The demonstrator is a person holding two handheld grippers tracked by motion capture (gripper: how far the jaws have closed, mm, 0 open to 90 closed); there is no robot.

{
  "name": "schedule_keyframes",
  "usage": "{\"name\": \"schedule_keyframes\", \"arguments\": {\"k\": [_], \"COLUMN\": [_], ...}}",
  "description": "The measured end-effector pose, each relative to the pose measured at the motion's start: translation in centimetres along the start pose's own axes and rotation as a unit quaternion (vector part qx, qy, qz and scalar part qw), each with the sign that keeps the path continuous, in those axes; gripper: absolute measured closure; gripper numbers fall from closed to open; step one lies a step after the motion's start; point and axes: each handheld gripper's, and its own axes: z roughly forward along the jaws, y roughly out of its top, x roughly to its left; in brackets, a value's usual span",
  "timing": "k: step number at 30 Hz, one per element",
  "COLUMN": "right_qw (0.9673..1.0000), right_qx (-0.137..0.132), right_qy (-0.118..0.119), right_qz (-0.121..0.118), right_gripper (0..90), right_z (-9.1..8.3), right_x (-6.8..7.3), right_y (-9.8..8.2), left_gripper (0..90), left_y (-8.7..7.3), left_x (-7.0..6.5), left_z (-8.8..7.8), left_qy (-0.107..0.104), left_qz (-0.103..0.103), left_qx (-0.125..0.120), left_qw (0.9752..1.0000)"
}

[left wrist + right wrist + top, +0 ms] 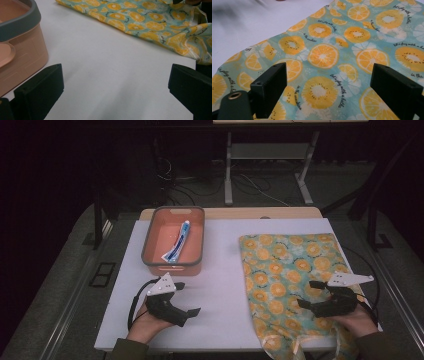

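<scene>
Two tongs, left (186, 298) and right (310, 294), both wide, empty; one cloth (285, 270), one basket (172, 262), one toothpaste tube (178, 242).

The cloth bag (287, 280) at the right is teal, printed with orange citrus slices, white flowers and small black script. The bin (172, 265) at the far left is salmon-orange with a grey rim. The toothpaste tube (178, 243) in it is white with blue and red markings. The table (220, 285) is white. The 2 grippers, left gripper (189, 298) and right gripper (306, 293), are black with light grey top plates.
</scene>
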Motion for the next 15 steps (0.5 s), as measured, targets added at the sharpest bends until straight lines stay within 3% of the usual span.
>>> {"name": "schedule_keyframes", "arguments": {"k": [9, 15], "right_qw": [0.9999, 0.9995], "right_qx": [0.003, 0.006], "right_qy": [0.011, 0.027], "right_qz": [-0.005, -0.016], "right_gripper": [13.6, 13.7], "right_z": [0.1, 0.3], "right_x": [0.3, 1.4], "right_y": [0.1, 0.5], "left_gripper": [0.0, 0.0], "left_y": [0.0, -0.1], "left_x": [-0.1, -0.3], "left_z": [0.0, 0.0], "left_qy": [0.002, 0.000], "left_qz": [-0.002, 0.001], "left_qx": [0.000, 0.005], "left_qw": [1.0000, 1.0000]}}
